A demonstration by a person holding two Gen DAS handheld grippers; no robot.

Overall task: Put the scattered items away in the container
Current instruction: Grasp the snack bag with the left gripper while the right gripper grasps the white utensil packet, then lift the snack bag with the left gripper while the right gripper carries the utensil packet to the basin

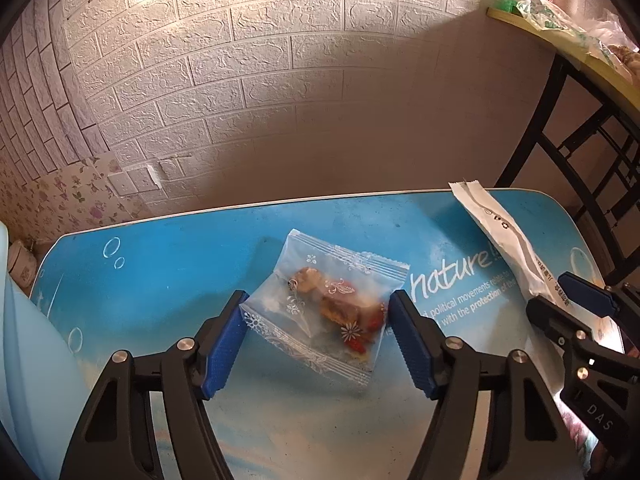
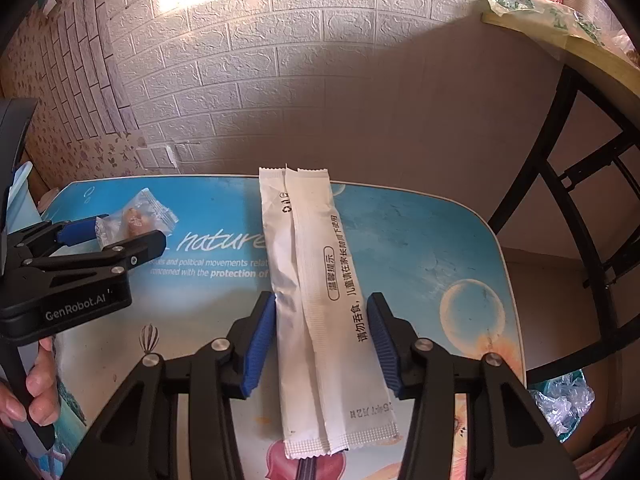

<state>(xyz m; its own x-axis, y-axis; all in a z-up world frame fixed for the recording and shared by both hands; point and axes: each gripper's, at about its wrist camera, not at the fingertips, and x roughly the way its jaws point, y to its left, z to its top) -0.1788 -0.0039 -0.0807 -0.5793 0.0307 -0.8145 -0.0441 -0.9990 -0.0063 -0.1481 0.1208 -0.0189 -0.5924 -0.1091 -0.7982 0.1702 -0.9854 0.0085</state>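
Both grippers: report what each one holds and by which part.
The left gripper clamps the clear snack packet by its two side edges. The right gripper brackets the long white sachet across its width; a firm pinch cannot be told.

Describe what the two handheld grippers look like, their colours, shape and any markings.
Both are black plastic tools with angular arms, triangular cut-outs and silver round pivot bolts. Each finger ends in a blue ribbed pad. The left gripper carries white "GenRobot.AI" lettering on its body, seen from the right wrist view. The right gripper shows white letters "DAS" on its side. No cables or sleeves are visible.
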